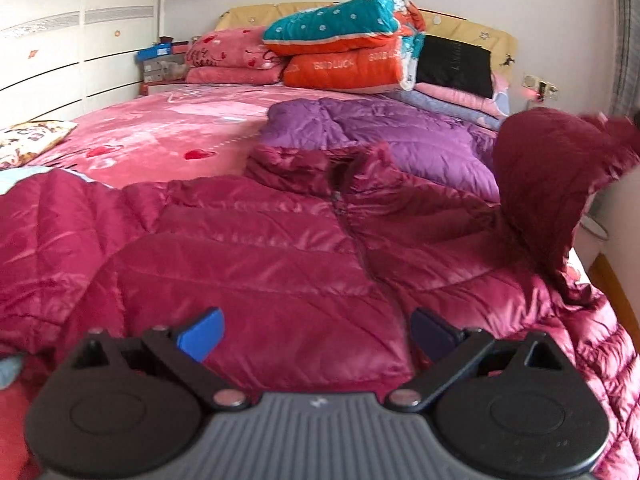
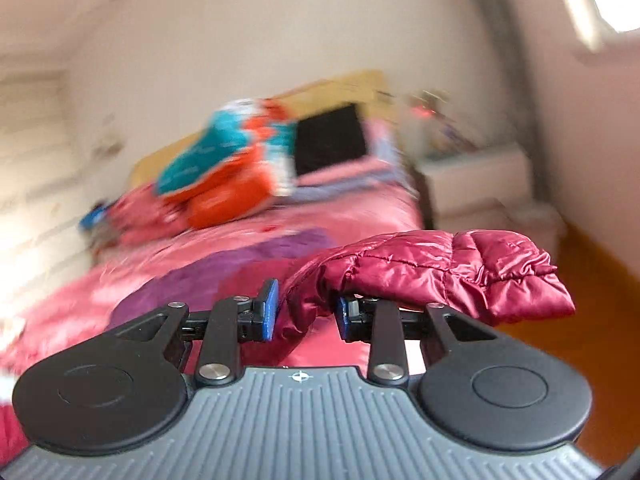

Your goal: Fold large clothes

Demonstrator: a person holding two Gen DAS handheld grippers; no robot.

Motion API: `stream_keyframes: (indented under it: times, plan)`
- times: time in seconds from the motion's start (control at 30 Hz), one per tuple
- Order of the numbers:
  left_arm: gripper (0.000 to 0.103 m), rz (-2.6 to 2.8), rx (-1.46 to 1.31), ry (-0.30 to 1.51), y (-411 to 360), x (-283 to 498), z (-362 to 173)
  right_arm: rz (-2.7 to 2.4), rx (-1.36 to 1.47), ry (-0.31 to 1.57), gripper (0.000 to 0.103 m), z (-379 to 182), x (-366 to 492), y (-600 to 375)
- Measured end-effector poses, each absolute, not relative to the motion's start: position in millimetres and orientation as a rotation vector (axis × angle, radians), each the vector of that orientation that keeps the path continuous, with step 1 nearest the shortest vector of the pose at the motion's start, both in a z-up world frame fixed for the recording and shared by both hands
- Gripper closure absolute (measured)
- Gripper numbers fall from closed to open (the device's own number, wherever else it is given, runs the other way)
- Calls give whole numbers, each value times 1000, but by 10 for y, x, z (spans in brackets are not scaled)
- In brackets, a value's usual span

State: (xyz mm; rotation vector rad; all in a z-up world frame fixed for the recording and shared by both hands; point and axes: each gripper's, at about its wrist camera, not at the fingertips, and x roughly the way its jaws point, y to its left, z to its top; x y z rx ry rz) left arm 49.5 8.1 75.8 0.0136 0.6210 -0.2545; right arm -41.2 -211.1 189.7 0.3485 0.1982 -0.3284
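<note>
A pink heart-patterned bedspread [image 1: 168, 136] fills mid-frame. Upper centre, folded teal-and-orange quilts [image 1: 344, 48] are stacked beside pink pillows [image 1: 228, 56]. A purple puffy quilted garment [image 1: 380, 140] lies centre-right. White panelled wardrobe [image 1: 72, 48] at upper left.

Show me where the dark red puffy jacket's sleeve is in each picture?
Left wrist view: the sleeve rises at the right edge, lifted above the dark red puffer jacket spread on the bed.
Right wrist view: the sleeve sits centre-right, pinched in the right gripper, its cuff flopping right.
Shared landmark: the teal and orange folded quilt near the headboard.
</note>
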Motion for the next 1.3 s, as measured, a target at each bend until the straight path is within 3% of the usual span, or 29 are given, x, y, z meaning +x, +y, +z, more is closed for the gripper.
stream_keyframes:
  times: [0.33, 0.73, 0.9, 1.17, 1.2, 1.3]
  plan:
    - [3, -120, -120, 599, 600, 591, 882, -113, -86, 238, 66, 2132, 515, -907]
    - [3, 69, -401, 531, 1444, 645, 998, 234, -595, 377, 69, 1228, 837, 652]
    - [3, 68, -441, 536, 1503, 695, 970, 318, -701, 426, 69, 773, 691, 968]
    - [3, 57, -442, 545, 1486, 690, 944, 333, -617, 432, 69, 654, 682, 1036]
    - [3, 62, -449, 542, 1490, 680, 946, 326, -617, 427, 67, 664, 684, 1029]
    - [3, 70, -473, 537, 1521, 672, 938, 312, -615, 420, 41, 711, 672, 1109]
